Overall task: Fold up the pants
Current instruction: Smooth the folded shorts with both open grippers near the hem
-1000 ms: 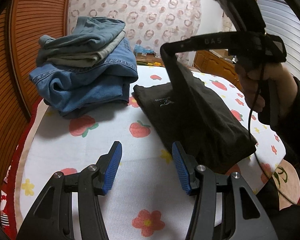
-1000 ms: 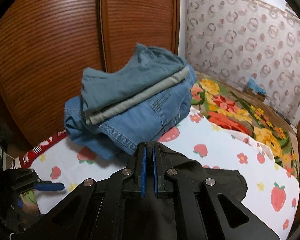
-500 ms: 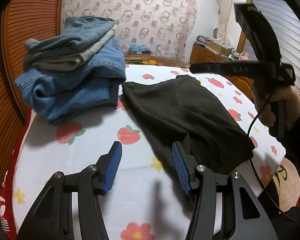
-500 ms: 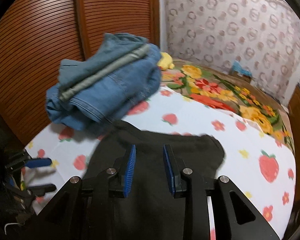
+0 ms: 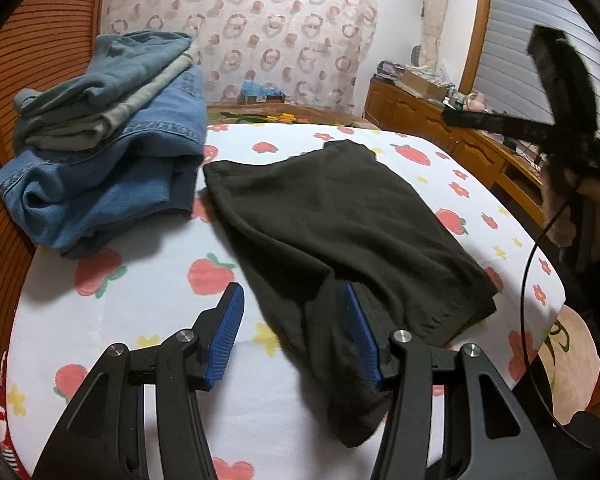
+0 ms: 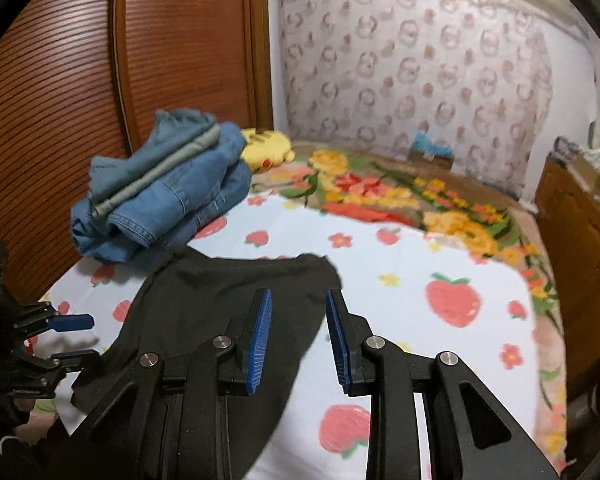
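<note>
Black pants (image 5: 340, 224) lie folded on the strawberry-print sheet (image 5: 140, 320), running from the centre of the left wrist view down toward its lower right. One dark fold trails to the bottom edge, passing under my left gripper (image 5: 292, 332).

Left gripper: jaws parted, nothing clamped. The blue pads (image 5: 228, 336) stand apart over the sheet, the right-hand pad just above the near edge of the pants (contact there I cannot judge).

Right gripper (image 6: 298, 340): its jaws have just been opening and now stand released, a clear gap between the pads (image 6: 260, 336). It hangs above the right edge of the pants (image 6: 228, 300), lower centre of the right wrist view; cloth shows beneath the left-hand pad and bare sheet beneath the other. Nothing is pinched.

From the left wrist view my right gripper shows at the far right, blurred, in my hand (image 5: 580, 208) with a cable hanging below.

Stack of folded denim (image 5: 100, 152) sits at upper left of the left wrist view, just beside the pants' far corner. A slatted wooden door (image 6: 100, 80) stands behind it. A floral blanket (image 6: 400, 200) lies beyond the sheet, a yellow plush (image 6: 268, 150) by the denim.
</note>
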